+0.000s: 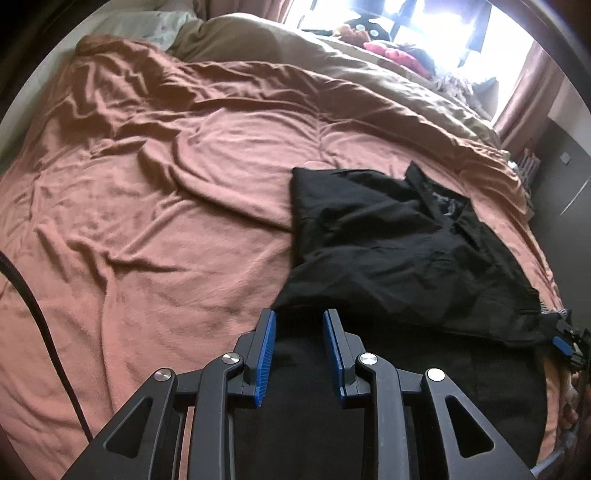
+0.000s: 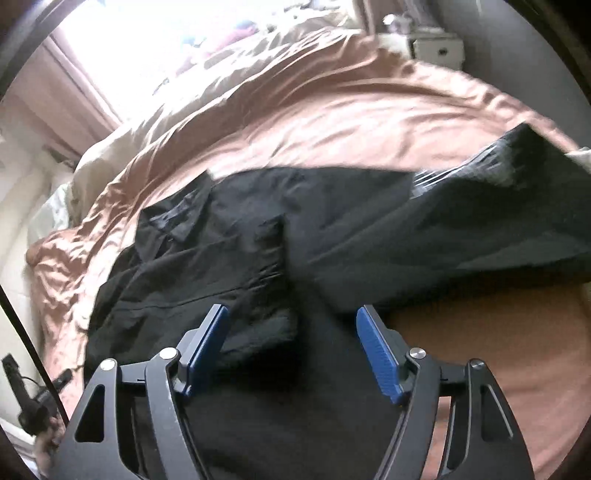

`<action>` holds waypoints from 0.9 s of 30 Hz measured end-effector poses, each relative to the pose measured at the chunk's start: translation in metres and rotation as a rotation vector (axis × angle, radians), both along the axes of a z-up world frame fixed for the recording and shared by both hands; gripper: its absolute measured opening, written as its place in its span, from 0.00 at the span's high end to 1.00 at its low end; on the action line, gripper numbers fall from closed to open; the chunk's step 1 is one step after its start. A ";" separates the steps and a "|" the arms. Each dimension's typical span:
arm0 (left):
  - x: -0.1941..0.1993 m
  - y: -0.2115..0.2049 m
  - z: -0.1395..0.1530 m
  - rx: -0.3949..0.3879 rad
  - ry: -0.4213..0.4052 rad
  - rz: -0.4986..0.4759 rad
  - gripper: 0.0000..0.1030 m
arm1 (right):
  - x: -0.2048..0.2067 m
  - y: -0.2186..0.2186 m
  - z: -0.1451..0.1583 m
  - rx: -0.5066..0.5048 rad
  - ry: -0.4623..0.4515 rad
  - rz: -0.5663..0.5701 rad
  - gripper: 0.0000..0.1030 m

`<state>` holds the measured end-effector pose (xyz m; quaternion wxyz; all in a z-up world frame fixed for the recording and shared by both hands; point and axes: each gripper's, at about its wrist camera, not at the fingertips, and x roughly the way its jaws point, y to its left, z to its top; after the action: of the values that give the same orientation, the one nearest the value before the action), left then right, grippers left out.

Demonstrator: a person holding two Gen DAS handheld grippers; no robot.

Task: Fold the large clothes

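A black collared shirt lies spread on the pink-brown blanket of a bed. Its collar points toward the window. My left gripper holds its blue pads narrowly apart, black fabric fills the gap between them, and the shirt's near edge rises off the bed to them. Over the shirt's near part my right gripper stands wide open, its pads touching no cloth. The right gripper's blue pad also shows at the far right edge of the left wrist view.
A darker cloth with a striped patch lies at the shirt's right. A beige duvet, a pillow and toys by the bright window sit beyond. A black cable hangs at left. A small white cabinet stands past the bed.
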<state>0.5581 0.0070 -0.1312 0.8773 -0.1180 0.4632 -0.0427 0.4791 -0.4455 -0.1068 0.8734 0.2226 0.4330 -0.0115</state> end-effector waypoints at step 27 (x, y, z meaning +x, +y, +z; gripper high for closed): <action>-0.009 -0.028 0.005 -0.011 -0.026 -0.052 0.46 | -0.116 -0.142 -0.059 0.243 -0.029 -0.540 0.68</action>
<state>0.5495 -0.0206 -0.1262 0.8813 -0.1100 0.4542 -0.0694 0.3632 -0.5876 -0.1660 0.8117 0.4329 0.3439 -0.1884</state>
